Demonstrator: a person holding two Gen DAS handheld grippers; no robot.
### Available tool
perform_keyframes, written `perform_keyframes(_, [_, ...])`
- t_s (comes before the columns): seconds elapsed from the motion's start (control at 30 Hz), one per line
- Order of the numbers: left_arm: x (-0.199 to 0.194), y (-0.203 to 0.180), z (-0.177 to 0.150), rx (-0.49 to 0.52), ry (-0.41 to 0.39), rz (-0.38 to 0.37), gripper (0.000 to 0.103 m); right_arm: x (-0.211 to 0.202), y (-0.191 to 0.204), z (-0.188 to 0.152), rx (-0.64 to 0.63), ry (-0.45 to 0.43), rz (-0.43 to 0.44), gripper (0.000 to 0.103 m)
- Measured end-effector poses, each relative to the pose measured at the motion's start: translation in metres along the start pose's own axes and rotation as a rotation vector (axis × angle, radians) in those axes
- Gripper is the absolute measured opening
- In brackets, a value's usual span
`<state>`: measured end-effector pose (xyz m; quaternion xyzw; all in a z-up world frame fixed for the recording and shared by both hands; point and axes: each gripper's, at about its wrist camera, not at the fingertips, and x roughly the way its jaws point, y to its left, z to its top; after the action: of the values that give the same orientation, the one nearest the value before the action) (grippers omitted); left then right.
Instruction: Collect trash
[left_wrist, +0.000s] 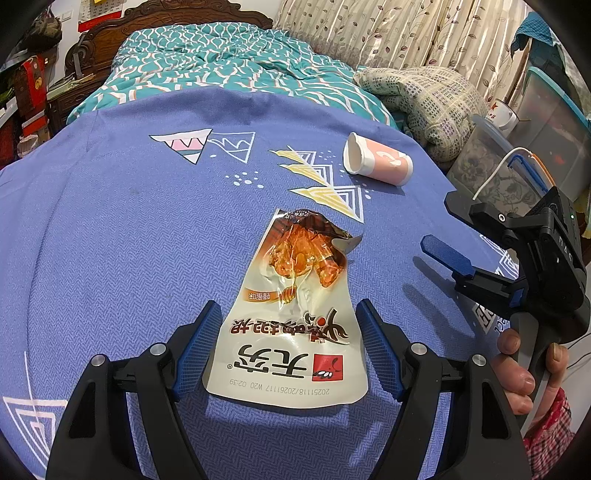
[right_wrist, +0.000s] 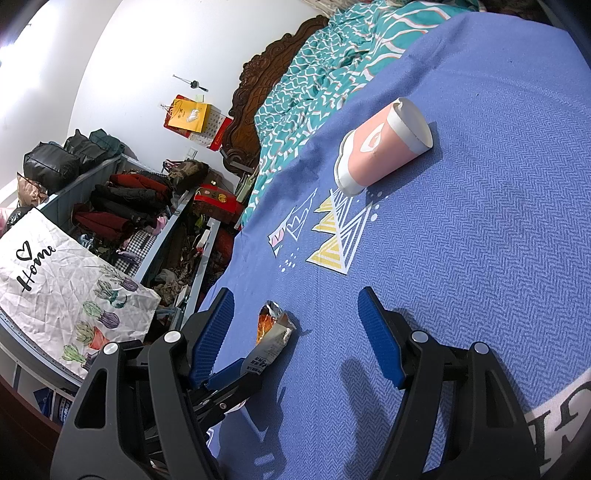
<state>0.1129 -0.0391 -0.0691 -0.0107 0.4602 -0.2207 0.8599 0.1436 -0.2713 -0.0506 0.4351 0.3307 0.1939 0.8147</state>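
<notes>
Trash pickup barely started: both bits of rubbish are sitting loose, nothing grabbed.

The left claw (left_wrist: 286, 343) is spread wide with the empty snack wrapper (left_wrist: 295, 314) lying flat between its two blue pads, which don't look closed on it, so I'd call it lined up but not gripped. The right claw (right_wrist: 295, 332) is wide open too and holds nothing; it's hovering low over the blue cloth (right_wrist: 461, 240) covering the desk, with the torn end of the wrapper just ahead of its left pad. The pink paper cup (left_wrist: 376, 158) is tipped on its side further back on the cloth, well apart from both claws and untouched. I can't spot a bin or bag for the trash in either view, so where it goes is anyone's guess. Basically two items left, zero collected.
</notes>
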Motion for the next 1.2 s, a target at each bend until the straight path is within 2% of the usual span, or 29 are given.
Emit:
perform_keyframes(0.2, [-0.002,0.002,0.001,-0.015,-0.012,-0.003,0.071,-0.003,0.005,0.000,-0.018,0.006,-0.005,0.072])
perform_keyframes(0.33, [-0.002,0.004,0.002,-0.026,-0.007,-0.015,0.071,-0.016,0.031,0.026,-0.176,-0.057,-0.115,0.073])
perform_keyframes(0.47, [-0.001,0.003,0.003,-0.019,-0.006,-0.019,0.071,-0.005,0.048,0.082,-0.298,-0.080,-0.287,0.073])
perform_keyframes(0.57, [-0.001,0.004,0.002,-0.022,-0.011,-0.014,0.071,0.028,0.042,0.124,-0.350,-0.028,-0.441,0.073])
perform_keyframes(0.63, [0.000,0.006,0.003,-0.028,-0.008,-0.012,0.071,0.050,0.026,0.147,-0.323,0.026,-0.505,0.073])
perform_keyframes(0.73, [0.000,0.007,0.003,-0.028,-0.007,-0.010,0.071,0.069,-0.003,0.164,-0.212,0.098,-0.489,0.073])
perform_keyframes(0.83, [0.000,0.006,0.003,-0.026,-0.007,-0.008,0.071,0.085,-0.019,0.161,-0.162,0.190,-0.456,0.073])
perform_keyframes(0.9, [0.000,0.006,0.003,-0.028,-0.007,-0.012,0.071,0.094,-0.019,0.146,-0.195,0.242,-0.459,0.058])
perform_keyframes(1.0, [-0.001,0.007,0.003,-0.033,-0.008,-0.017,0.071,0.087,-0.001,0.122,-0.308,0.252,-0.487,0.050])
perform_keyframes(1.2, [-0.003,0.011,0.003,-0.053,-0.015,-0.025,0.071,0.035,0.026,0.063,-0.312,0.232,-0.440,0.041])
